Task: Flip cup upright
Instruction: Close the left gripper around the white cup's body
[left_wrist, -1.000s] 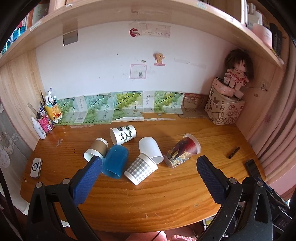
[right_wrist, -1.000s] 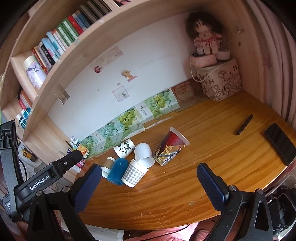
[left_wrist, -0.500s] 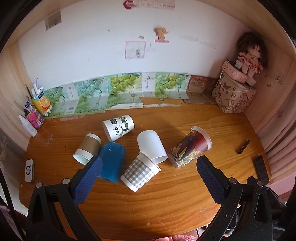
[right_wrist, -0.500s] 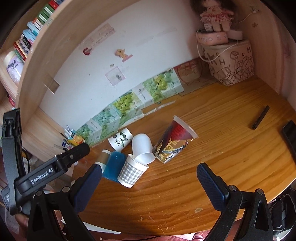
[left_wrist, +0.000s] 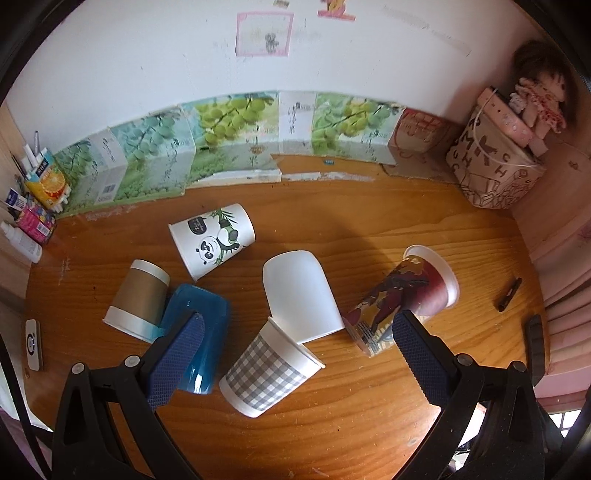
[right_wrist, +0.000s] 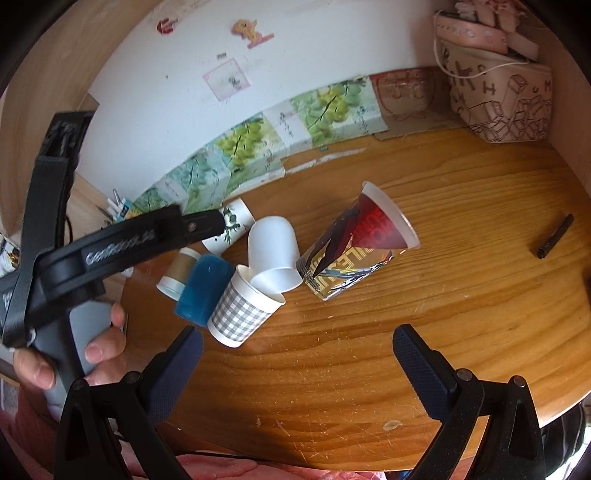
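Several cups lie on their sides on the wooden desk (left_wrist: 351, 417): a grey checked cup (left_wrist: 267, 373), a plain white cup (left_wrist: 299, 295), a red printed cup (left_wrist: 402, 299), a blue cup (left_wrist: 201, 325), a brown-sleeved cup (left_wrist: 138, 299) and a panda cup (left_wrist: 212, 238). My left gripper (left_wrist: 295, 354) is open, hovering just above the checked and white cups. My right gripper (right_wrist: 297, 373) is open over bare desk in front of the checked cup (right_wrist: 242, 306) and the red printed cup (right_wrist: 354, 247). The left gripper's body (right_wrist: 122, 247) shows in the right wrist view.
A patterned box with a doll (left_wrist: 495, 170) stands at the back right. Bottles and cartons (left_wrist: 33, 206) stand at the back left. A black pen (left_wrist: 509, 293) and a dark phone (left_wrist: 535, 347) lie at the right. A small white device (left_wrist: 33, 343) lies at the left edge.
Both grippers have moved forward and down toward the cups, which now look larger. Both stay open. The cups have not moved.
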